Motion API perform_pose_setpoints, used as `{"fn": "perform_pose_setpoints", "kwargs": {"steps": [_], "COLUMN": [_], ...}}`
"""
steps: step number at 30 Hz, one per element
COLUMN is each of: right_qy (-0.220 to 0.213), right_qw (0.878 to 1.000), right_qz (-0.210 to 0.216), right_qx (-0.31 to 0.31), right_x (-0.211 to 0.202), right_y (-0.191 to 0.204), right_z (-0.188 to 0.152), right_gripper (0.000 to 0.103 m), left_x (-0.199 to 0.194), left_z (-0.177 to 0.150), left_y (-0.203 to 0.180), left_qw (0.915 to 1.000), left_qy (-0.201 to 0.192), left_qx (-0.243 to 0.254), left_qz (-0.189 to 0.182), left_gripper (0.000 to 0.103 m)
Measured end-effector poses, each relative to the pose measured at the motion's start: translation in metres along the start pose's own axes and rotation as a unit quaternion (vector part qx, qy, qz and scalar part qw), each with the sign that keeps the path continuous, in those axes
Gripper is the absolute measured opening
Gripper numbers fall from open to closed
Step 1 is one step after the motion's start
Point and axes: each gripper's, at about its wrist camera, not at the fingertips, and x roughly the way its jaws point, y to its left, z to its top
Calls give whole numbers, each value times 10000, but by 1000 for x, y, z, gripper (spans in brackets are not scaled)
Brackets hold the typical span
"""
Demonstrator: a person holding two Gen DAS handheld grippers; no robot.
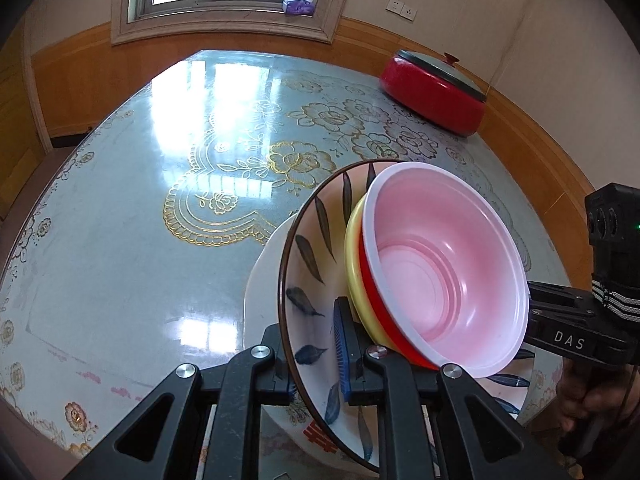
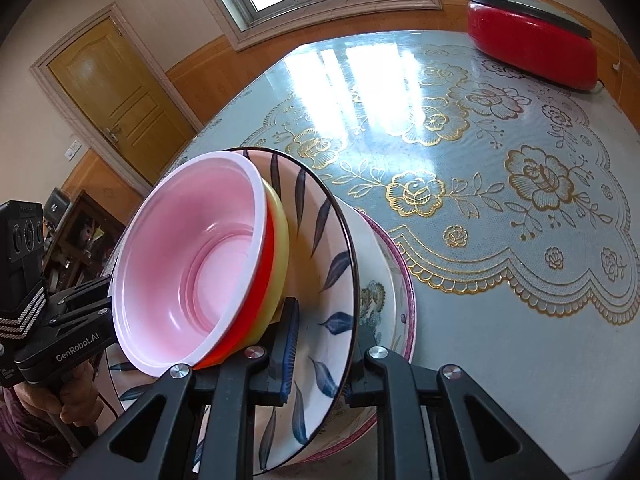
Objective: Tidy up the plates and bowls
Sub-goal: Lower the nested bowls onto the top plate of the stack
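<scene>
Both grippers clamp the rim of a leaf-patterned plate [image 1: 310,268] from opposite sides. The plate carries a stack of bowls: a pink-and-white bowl [image 1: 448,268] nested in a red one [image 1: 370,280] and a yellow one [image 1: 354,256]. My left gripper [image 1: 316,344] is shut on the plate's rim, with a blue pad [image 1: 341,352] inside the rim. My right gripper [image 2: 320,344] is shut on the opposite rim [image 2: 340,264]. The pink bowl [image 2: 192,264] fills the right wrist view's left. Beneath lies a white plate [image 1: 264,280], and a pink-rimmed plate [image 2: 404,300].
The round table [image 1: 140,200] has a blue cloth with gold flowers. A red lidded cooker [image 1: 436,88] stands at the table's far right edge, also in the right wrist view [image 2: 532,44]. A window, a wooden door [image 2: 120,80] and wood-panelled walls lie behind.
</scene>
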Motion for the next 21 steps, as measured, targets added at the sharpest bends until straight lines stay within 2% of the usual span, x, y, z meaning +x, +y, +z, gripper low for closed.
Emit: {"fn": "perform_pose_setpoints", "kwargs": {"steps": [10,21], "right_qy": [-141,-418], "right_qw": [9993,9969], "right_qz": [-300,-590], "right_qx": [151,298], "right_x": [2,-3], "right_y": [14,20], "right_z": [-6,-15], "right_gripper": [16,15], "left_x": [10,8], "left_z": [3,6], "left_y": [8,11], "left_qw": [9989,9933], "left_qy": [182,235], "left_qx": [331,993], "left_qz": [-260,-539], "left_gripper": [15,14]}}
